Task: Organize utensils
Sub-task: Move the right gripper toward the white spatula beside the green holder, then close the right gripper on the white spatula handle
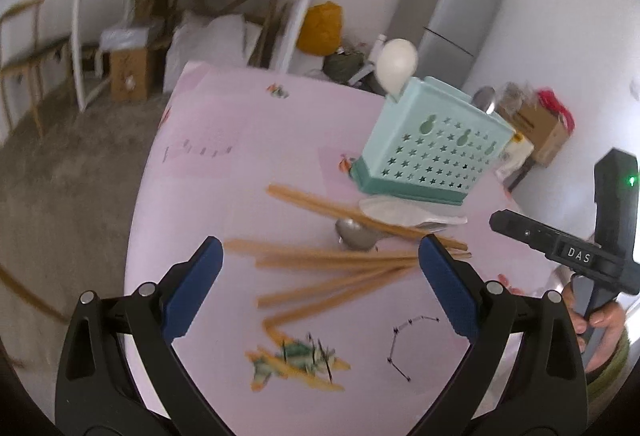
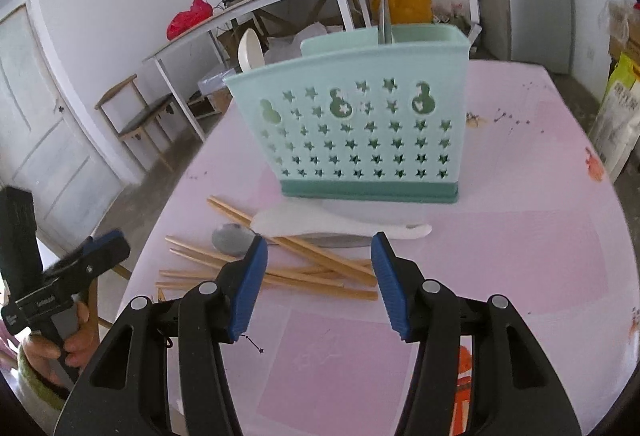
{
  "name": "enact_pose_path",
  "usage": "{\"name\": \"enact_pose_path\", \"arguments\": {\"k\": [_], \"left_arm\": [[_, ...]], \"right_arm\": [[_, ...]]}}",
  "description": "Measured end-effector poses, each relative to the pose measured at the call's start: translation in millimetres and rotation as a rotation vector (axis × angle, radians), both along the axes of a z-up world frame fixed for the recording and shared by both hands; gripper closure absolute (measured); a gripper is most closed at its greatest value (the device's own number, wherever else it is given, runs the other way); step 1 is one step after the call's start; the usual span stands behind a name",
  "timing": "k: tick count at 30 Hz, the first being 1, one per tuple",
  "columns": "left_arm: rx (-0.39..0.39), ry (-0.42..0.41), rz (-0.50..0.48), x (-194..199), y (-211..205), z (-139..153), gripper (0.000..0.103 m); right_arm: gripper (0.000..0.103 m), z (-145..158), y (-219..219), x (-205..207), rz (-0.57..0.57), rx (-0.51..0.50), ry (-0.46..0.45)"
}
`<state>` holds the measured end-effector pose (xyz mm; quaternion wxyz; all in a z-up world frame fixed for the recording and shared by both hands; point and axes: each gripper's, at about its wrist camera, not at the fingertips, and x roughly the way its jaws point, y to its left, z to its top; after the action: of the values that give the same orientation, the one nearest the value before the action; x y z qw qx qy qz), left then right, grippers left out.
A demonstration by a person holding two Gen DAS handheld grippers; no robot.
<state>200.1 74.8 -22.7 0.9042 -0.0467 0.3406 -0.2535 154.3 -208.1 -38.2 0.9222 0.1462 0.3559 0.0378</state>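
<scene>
Looking over the pale pink tablecloth with small printed drawings [image 2: 500, 256], we see it covers the whole table under both grippers. Beyond it is a grey concrete floor, a white wall, a white panelled door [image 2: 44, 124] at the far left, a cluttered white side table [image 2: 256, 2] and a tall grey refrigerator [image 1: 456, 8] at the far right.

The left wrist view is blurred, so the chopsticks look smeared there. The steel spoon on the cloth [image 2: 234, 239] is partly hidden under a chopstick and the flat white plastic rice paddle [image 2: 340, 226]. How the holder is divided inside we cannot tell.

The mint-green plastic utensil holder with star-shaped holes [image 2: 352, 132] stands upright in the far middle of the table. A white spoon [image 2: 250, 50] and a metal utensil [image 2: 385, 22] stick out of its top. The loose wooden chopsticks [image 2: 280, 268] lie scattered in front of it, some crossing one another.

Our left gripper [image 1: 320, 288] has its jaws spread wide above the chopsticks, pinching nothing. Our right gripper [image 2: 320, 284] has its jaws spread too, with nothing between the pads, and it hovers over the near ends of the chopsticks.
</scene>
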Motion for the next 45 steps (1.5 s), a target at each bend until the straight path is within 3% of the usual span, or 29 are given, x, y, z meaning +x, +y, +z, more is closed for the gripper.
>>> {"name": "enact_pose_path", "arguments": {"k": [7,9,15,19,23,29,33,43,45], "left_arm": [[0.127,-0.104,-0.14,15.9,-46.5,14.9,0.011],[0.164,-0.113,-0.181,19.1,-59.9,14.8,0.022],[0.2,-0.069,-0.23,26.1,-84.5,9.0,0.039],[0.211,-0.027,-0.192,29.4,-84.0,1.0,0.052],[0.166,0.029,-0.137,33.1,-70.8,-5.4,0.064],[0.127,0.062,-0.084,30.4,-51.7,-14.8,0.076],[0.109,0.1,-0.068,37.4,-42.4,-22.2,0.085],[0.035,0.122,-0.075,48.1,-34.1,-32.2,0.088],[0.024,0.121,-0.079,48.6,-33.6,-32.9,0.088]], "right_arm": [[0.05,-17.8,-0.5,-2.7,0.025,0.008,0.014],[0.05,-21.3,-3.1,-3.7,0.027,0.008,0.017],[0.05,-22.5,-11.2,0.5,0.041,-0.022,0.001],[0.05,-10.7,-3.7,17.3,0.117,-0.155,-0.031],[0.054,-6.0,12.0,33.2,0.218,-0.324,-0.058],[0.064,-18.9,31.6,48.8,0.352,-0.514,-0.047],[0.065,-26.4,41.6,51.3,0.416,-0.62,-0.042],[0.067,-34.0,74.4,47.7,0.574,-0.943,-0.059],[0.074,-32.9,80.1,46.3,0.589,-0.978,-0.062]]}}
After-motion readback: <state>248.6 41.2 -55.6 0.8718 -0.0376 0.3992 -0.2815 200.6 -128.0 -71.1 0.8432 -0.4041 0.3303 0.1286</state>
